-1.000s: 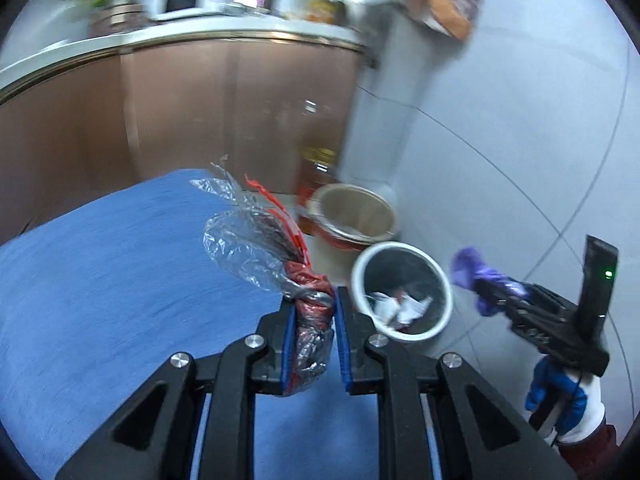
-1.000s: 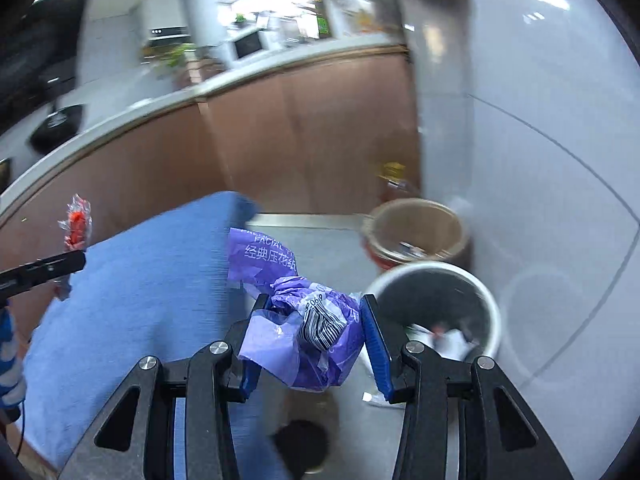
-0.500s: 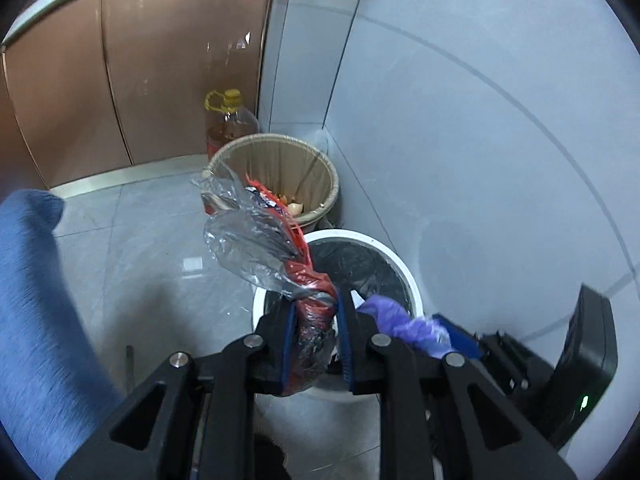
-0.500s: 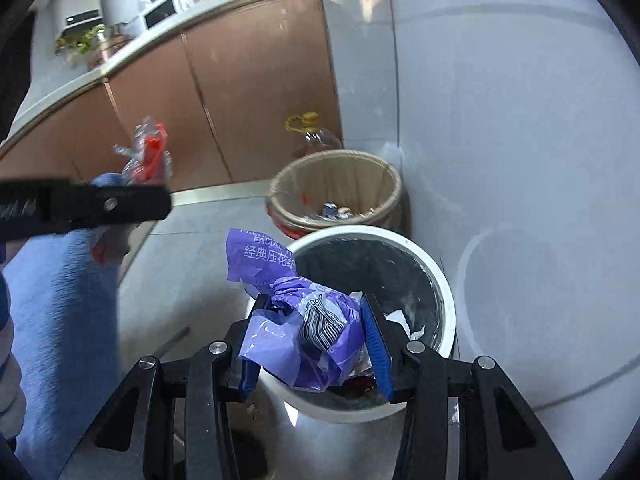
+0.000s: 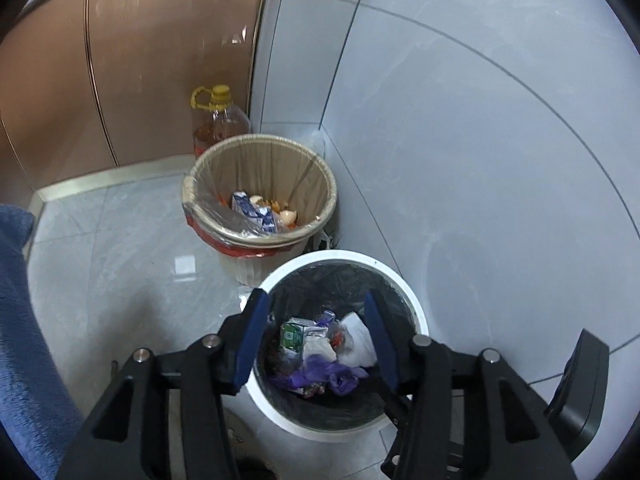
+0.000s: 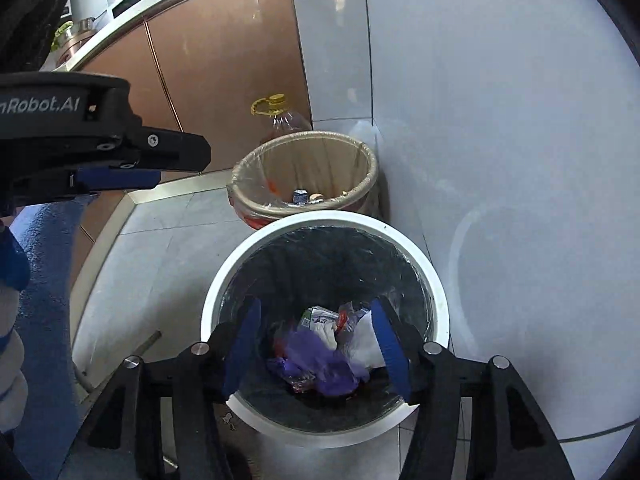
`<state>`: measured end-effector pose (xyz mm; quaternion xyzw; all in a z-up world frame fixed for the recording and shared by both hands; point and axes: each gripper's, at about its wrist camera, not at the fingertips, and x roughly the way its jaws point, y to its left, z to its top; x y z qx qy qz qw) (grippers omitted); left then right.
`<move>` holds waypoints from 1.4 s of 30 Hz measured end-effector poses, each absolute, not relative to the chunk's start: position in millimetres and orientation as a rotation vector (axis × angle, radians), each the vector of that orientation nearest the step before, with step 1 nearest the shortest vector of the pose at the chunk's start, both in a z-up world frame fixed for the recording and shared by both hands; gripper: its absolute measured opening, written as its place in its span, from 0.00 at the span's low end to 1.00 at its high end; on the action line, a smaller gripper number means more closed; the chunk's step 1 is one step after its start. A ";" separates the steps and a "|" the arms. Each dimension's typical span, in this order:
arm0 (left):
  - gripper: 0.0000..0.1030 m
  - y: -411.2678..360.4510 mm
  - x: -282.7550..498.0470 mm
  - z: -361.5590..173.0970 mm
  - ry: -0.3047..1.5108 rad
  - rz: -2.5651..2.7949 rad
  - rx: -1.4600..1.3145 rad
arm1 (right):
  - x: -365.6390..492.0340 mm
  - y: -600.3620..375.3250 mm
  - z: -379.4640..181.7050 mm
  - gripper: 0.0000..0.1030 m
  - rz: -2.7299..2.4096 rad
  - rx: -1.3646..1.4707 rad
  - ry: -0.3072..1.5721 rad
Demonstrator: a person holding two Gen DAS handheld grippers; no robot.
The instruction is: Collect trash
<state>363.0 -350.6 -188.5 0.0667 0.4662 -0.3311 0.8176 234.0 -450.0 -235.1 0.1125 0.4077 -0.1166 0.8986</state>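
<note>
We hold both grippers over a round white bin (image 6: 434,280) lined with black plastic. The left gripper (image 5: 316,338) and right gripper (image 6: 316,350) have fingers opening, nothing between them. The crumpled purple wrapper (image 6: 324,364) and clear wrapper (image 5: 340,330) lie inside; this drop looks done.

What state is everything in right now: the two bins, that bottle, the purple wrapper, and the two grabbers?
White bin: upright, dark liner, trash at the bottom.
Purple wrapper: crumpled, lying inside the white bin.
Tan bin: upright, lined, holds scraps and a small carton.
Oil bottle: upright, yellow cap on, behind the tan bin.
Left gripper: fingers opening, nothing between them.
Right gripper: fingers opening, nothing between them.
</note>
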 end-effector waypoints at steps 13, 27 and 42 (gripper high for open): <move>0.60 -255.4 293.3 -104.7 0.812 -0.607 0.072 | 192.5 -388.0 -155.7 0.83 -0.228 0.129 0.712; 0.64 -97.5 177.4 -56.0 0.591 -0.324 0.140 | 111.1 -273.1 -65.0 1.00 -0.081 -0.010 0.530; 0.82 0.5 77.3 -9.5 0.378 -0.063 0.067 | 48.1 -207.5 -28.5 1.00 -0.018 -0.085 0.395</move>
